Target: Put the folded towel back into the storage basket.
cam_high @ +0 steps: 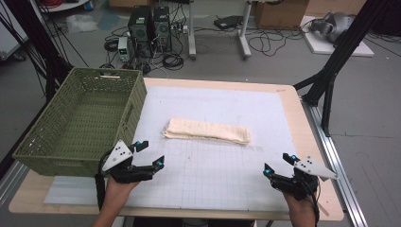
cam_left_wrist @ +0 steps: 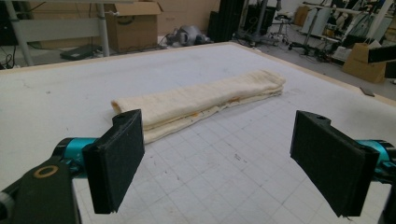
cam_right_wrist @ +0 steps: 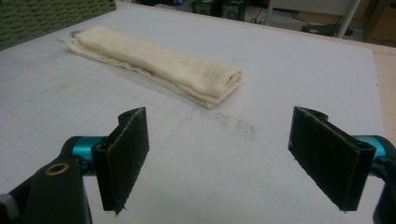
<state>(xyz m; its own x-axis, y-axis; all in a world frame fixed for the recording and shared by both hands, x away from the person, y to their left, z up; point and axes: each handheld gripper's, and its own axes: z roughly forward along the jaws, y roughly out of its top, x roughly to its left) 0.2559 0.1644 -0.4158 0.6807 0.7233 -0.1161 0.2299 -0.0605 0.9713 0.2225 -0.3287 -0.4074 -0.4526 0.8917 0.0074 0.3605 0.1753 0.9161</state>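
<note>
Grey concrete floor [cam_high: 359,118] is stretching beyond the jaws, cables [cam_high: 265,45] sprawling past two computer towers [cam_high: 150,26]; cardboard boxes [cam_high: 279,13] are sitting farther off, black frame struts [cam_high: 338,56] rising rightward.

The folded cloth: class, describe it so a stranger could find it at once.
Start at the white gridded mat on the table. Near its middle, right of the green basket, lies the folded cloth. It is a long cream strip in layers, the mat's one soft thing.

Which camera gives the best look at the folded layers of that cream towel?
The right gripper view: the folded towel lies close, its stacked layers visible at the near end. The left gripper view shows its long side edge at a low angle. The high view shows its whole outline, but small.
</note>
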